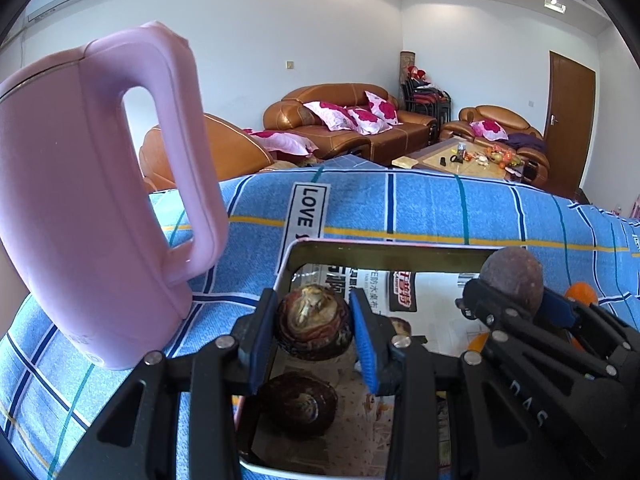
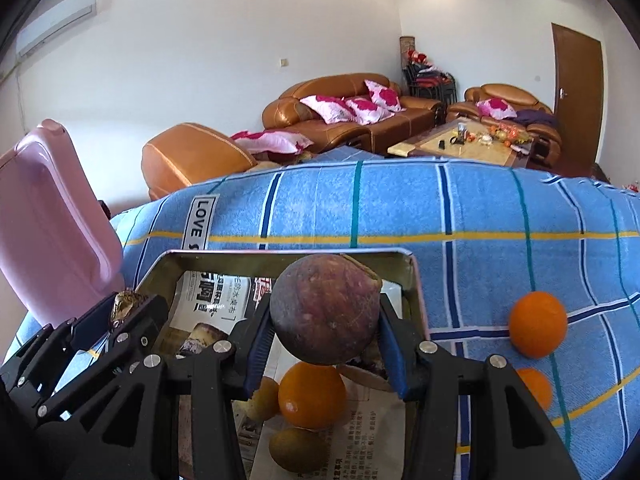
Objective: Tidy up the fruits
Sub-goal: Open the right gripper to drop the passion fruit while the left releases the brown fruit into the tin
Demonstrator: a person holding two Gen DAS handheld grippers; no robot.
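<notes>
A metal tray (image 1: 384, 249) lined with newspaper lies on a blue checked cloth; it also shows in the right wrist view (image 2: 224, 257). My left gripper (image 1: 314, 328) is shut on a dark brown mottled fruit (image 1: 314, 322) above the tray's left part. A similar dark fruit (image 1: 300, 404) lies in the tray below it. My right gripper (image 2: 324, 332) is shut on a round purple-brown fruit (image 2: 324, 312) above the tray's right part. In the tray under it lie an orange (image 2: 312, 394) and two brownish-green fruits (image 2: 296, 450). The right gripper also shows in the left wrist view (image 1: 516, 292).
A pink jug (image 1: 92, 208) stands on the cloth left of the tray. Two oranges (image 2: 538, 324) lie on the cloth right of the tray. Brown sofas (image 1: 352, 120) and a coffee table (image 1: 468, 160) stand beyond the table edge.
</notes>
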